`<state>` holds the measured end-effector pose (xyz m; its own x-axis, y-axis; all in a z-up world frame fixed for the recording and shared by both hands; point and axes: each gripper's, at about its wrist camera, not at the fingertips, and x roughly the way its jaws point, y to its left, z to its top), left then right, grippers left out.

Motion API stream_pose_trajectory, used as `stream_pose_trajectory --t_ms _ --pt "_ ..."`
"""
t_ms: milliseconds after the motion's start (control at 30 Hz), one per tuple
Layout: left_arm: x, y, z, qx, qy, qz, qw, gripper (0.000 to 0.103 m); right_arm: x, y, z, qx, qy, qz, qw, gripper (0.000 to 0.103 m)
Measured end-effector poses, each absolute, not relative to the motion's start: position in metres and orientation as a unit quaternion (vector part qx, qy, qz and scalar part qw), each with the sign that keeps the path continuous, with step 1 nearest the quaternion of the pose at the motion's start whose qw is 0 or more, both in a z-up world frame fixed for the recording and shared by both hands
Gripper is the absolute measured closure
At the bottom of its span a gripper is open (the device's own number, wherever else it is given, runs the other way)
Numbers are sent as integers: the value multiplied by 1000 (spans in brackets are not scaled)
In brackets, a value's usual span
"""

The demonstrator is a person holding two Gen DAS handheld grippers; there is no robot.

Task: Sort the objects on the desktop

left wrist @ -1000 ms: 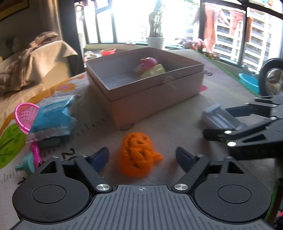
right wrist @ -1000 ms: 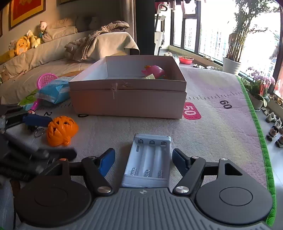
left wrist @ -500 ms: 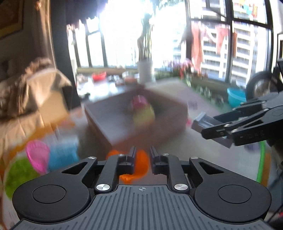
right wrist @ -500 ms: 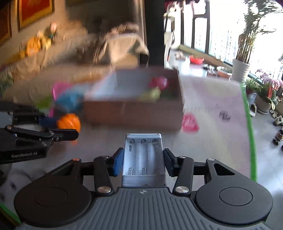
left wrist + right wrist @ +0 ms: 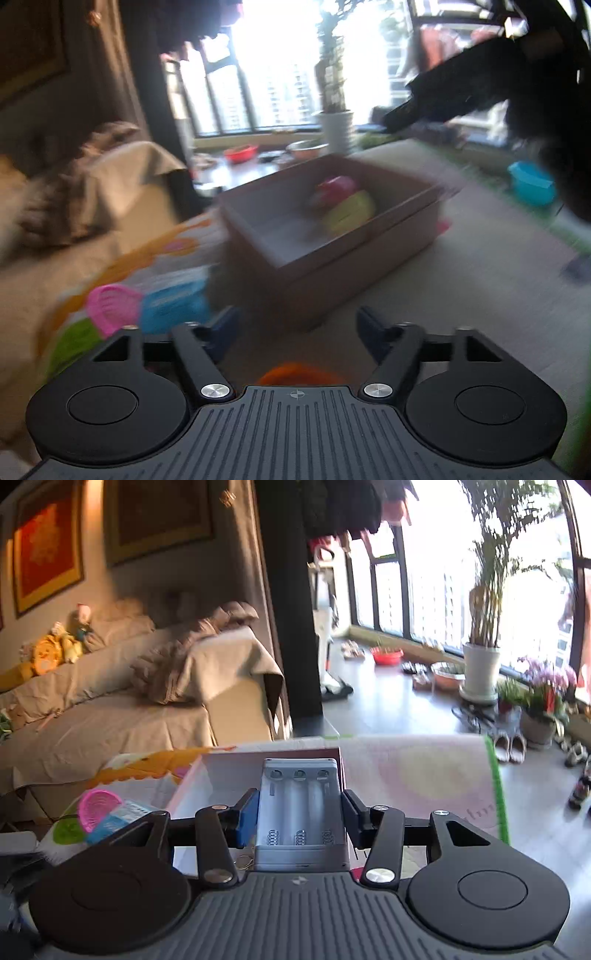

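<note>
I'm in a home living room: a draped sofa with soft toys at my ten o'clock, framed pictures above, potted plants by tall windows at two o'clock.

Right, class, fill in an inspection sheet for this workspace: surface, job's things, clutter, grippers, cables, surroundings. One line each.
Surface: patterned play mat with a green edge.
Job's things: open pale cardboard box holding a pink and a yellow-green item; grey plastic three-slot battery holder; orange openwork toy, mostly hidden.
Clutter: pink plastic sieve and blue wipes packet beside the box.
Grippers: left gripper jaws opening, the orange toy below them, not pinched; right gripper clamped on the battery holder.
Cables: nothing seen.
Surroundings: covered sofa, white potted plant, large windows.
</note>
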<state>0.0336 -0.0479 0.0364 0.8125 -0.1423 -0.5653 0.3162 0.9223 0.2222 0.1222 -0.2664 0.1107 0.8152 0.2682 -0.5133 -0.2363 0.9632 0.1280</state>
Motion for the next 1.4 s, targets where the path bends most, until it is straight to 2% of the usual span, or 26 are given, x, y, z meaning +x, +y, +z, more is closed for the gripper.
stream_pose_trajectory --t_ms 167,367,533,567,633,667,867,1200,1267,1300,1333,1400 --pt "48 -24 20 117 327 -102 932 20 126 -256 105 20 274 136 952 56" --pt "51 -31 15 91 336 -137 927 19 152 -242 108 1 276 129 952 55" --pt "35 -29 12 89 336 -175 921 12 138 -250 106 12 284 127 950 54" --pt "31 -27 12 86 336 -181 920 11 128 -249 106 3 277 137 951 54" --pt "22 -20 15 79 334 -180 922 7 100 -241 100 -26 266 172 948 43" --pt "18 -16 16 77 334 -174 923 7 88 -233 95 -41 268 194 943 42" --pt "-4 16 25 71 333 -108 934 5 56 -178 54 -46 343 290 892 42" --pt "-24 50 18 55 353 -88 930 2 63 -105 18 -53 396 330 855 40" --pt "-20 54 16 39 356 -84 930 2 64 -104 18 -65 398 329 854 47" --pt "-17 56 15 32 357 -82 930 2 63 -105 19 -71 401 335 850 60" --pt "-15 58 15 25 358 -78 930 2 63 -106 21 -75 405 336 847 63" --pt "-9 60 13 11 361 -66 930 2 59 -112 27 -85 403 329 850 64"
